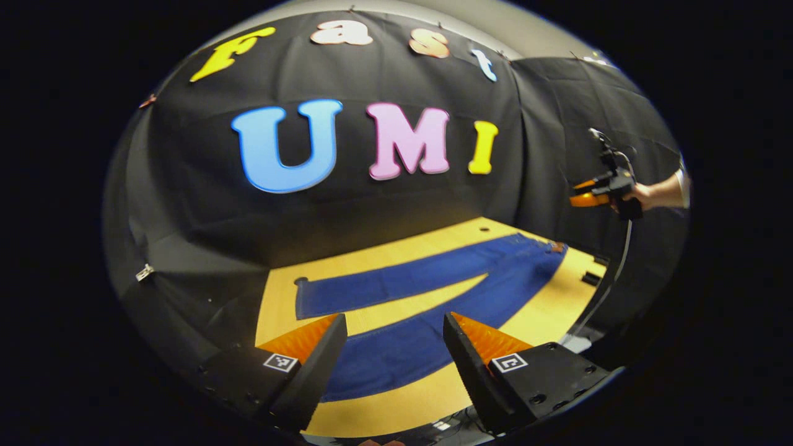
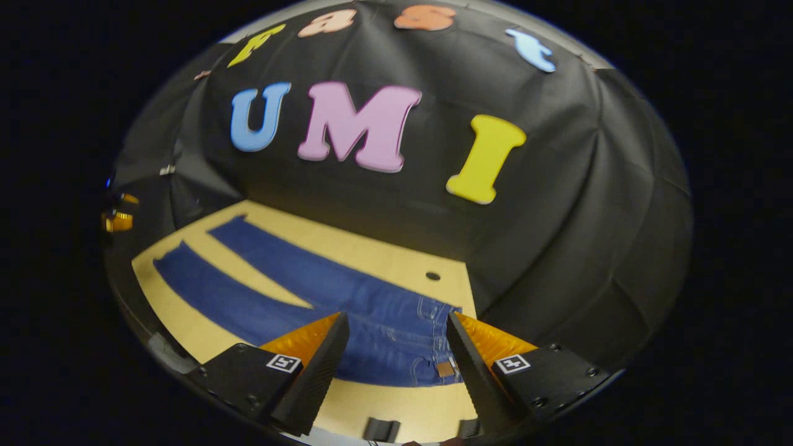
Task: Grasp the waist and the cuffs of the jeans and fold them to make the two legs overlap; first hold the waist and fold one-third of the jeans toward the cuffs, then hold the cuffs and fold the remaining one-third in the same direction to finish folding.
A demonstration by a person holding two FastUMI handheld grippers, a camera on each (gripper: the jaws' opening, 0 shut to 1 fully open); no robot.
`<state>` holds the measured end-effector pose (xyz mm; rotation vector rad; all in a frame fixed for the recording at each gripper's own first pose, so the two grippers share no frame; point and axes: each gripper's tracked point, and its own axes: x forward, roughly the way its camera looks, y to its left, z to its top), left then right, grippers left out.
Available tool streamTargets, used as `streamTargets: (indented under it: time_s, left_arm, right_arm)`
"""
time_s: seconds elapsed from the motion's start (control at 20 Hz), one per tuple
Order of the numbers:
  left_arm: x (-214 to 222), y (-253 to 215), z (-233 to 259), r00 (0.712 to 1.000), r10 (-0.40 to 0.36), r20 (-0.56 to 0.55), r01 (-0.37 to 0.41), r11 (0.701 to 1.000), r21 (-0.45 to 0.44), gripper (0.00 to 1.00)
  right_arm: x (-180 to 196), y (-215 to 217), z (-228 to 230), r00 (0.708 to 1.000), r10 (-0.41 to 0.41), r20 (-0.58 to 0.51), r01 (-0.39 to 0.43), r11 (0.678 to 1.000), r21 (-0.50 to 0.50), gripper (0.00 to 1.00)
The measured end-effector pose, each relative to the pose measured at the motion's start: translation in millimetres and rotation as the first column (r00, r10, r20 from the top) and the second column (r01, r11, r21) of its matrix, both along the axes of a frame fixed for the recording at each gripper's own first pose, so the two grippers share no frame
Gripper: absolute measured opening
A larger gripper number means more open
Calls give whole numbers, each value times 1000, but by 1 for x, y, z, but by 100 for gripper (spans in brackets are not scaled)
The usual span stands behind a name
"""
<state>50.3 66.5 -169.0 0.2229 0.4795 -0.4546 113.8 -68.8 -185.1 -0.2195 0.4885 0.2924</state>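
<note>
1. Left tool (image 1: 394, 341) hangs above the worktop (image 1: 427, 390) with its fingers spread wide and nothing between them, over the near leg toward the cuffs (image 1: 303, 298).
2. Right tool (image 2: 396, 344) is likewise wide open and empty, poised above the waist (image 2: 443, 347) of the jeans (image 2: 322, 291).
3. The jeans lie flat on the worktop, legs splayed apart in a V, not yet overlapped.
4. Judged step: bringing the legs together. Each tool should come down onto the fabric edge, one at the waist corner and one at a cuff, and pinch only that leg's layers.
5. Lifting both ends together and carrying them over evenly should keep the legs aligned and free of wrinkles.
</note>
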Motion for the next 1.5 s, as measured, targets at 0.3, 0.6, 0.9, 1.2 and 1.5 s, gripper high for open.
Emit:
streamTargets:
  time_s: [0.3,0.6,0.9,1.2,1.5]
  left_arm:
    - [15,17,-92,933,-148,-328,208,966,153,98]
    - [20,33,-168,784,-211,-584,397,894,210,98]
    - [15,58,-209,657,-187,-730,499,834,235,98]
    - [32,72,-245,661,-91,-745,457,836,303,92]
    - [47,86,-238,713,-18,-701,387,844,372,6]
  right_arm:
    - [17,-6,-117,914,226,-337,-278,954,-115,97]
    - [8,-10,-197,695,357,-624,-558,816,-155,98]
    - [7,-30,-244,562,355,-747,-665,731,-154,98]
    - [13,-32,-251,568,276,-775,-569,812,-128,93]
    - [37,-27,-238,664,194,-722,-399,909,-123,18]
